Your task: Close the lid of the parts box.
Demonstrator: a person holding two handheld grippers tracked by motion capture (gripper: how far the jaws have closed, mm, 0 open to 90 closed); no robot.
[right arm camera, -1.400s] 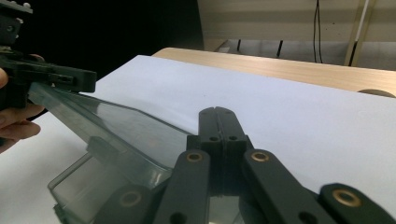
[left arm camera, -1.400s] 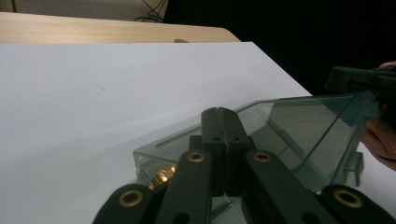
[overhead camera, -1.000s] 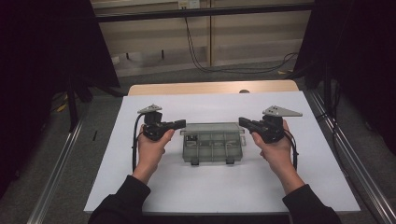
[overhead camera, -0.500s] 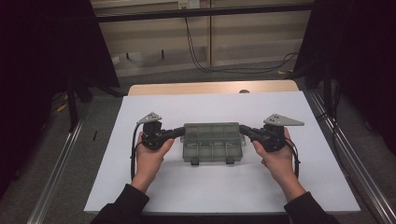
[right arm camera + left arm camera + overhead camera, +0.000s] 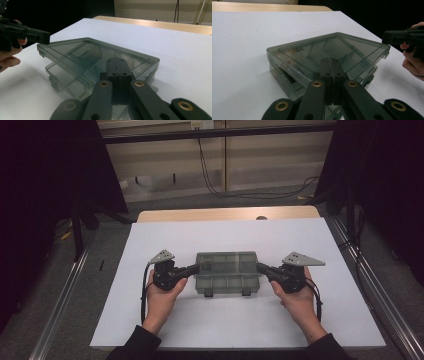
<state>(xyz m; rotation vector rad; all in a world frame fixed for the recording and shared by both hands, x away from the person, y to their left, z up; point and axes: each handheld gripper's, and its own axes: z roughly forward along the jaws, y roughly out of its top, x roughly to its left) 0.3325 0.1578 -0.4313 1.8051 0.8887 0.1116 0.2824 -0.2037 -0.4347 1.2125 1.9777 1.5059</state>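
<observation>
Two hands are working a smoky, see-through box (image 5: 227, 274) from opposite ends on a white table (image 5: 320, 245). The left gripper (image 5: 199, 267), jaws pressed together with nothing between them, is pointing at the box's near-left corner, its tip meeting the top edge there; in the left gripper view the closed jaws are lying over the lid (image 5: 332, 51), which spreads ahead of them and runs off to the far corner. The right gripper (image 5: 260, 267) is mirroring it, jaws likewise pressed together and empty, tip at the opposite end of the box. Seen along the right gripper's jaws, the lid is sitting tilted just ahead of them, lifted off the base (image 5: 67, 77) on the side farthest from this gripper (a gap is showing there, with dividers visible beneath). The other gripper's black tip is poking in at that raised far corner in each gripper view. Each hand is wrapping its gripper from behind, the left hand (image 5: 162, 295) and right hand (image 5: 295, 300) resting low over the table, either side of the box.
</observation>
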